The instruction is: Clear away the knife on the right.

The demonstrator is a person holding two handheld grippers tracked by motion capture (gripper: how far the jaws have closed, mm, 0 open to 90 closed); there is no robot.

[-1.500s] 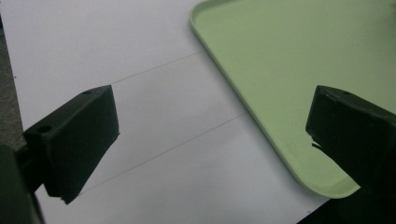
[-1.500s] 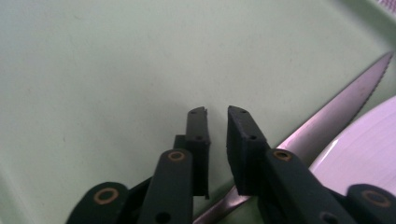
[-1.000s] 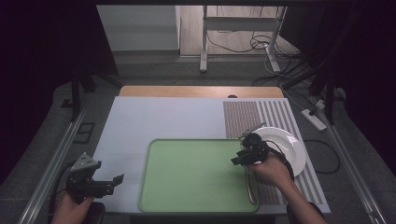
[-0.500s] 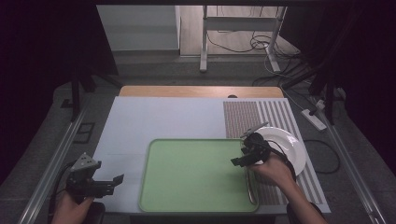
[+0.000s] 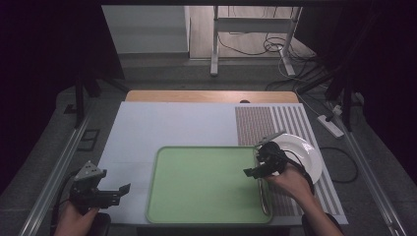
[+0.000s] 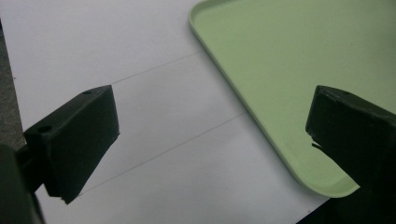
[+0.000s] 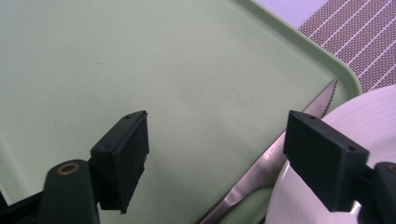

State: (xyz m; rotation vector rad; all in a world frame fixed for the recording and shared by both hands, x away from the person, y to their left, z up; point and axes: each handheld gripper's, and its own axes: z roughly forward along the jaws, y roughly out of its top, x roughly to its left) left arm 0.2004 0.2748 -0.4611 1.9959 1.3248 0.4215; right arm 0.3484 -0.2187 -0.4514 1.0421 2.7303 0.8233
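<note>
Steel knife (image 7: 261, 170) on green tray (image 5: 196, 182), right hand-held gripper (image 5: 256, 169) jaws just opening, nothing btwn

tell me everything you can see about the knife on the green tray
The knife is a table knife, all shiny silver metal by the look of it, with a serrated blade tapering to a point. It lies flat along the right inner edge of the green tray, right beside the white plate, whose rim seems to overlap it. The right gripper hovers open above it, its jaws apart and not touching it.

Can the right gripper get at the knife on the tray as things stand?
Probably yes: the right gripper hangs open just above the knife, which lies bare along the tray's right edge; the white plate beside it crowds one jaw.
</note>
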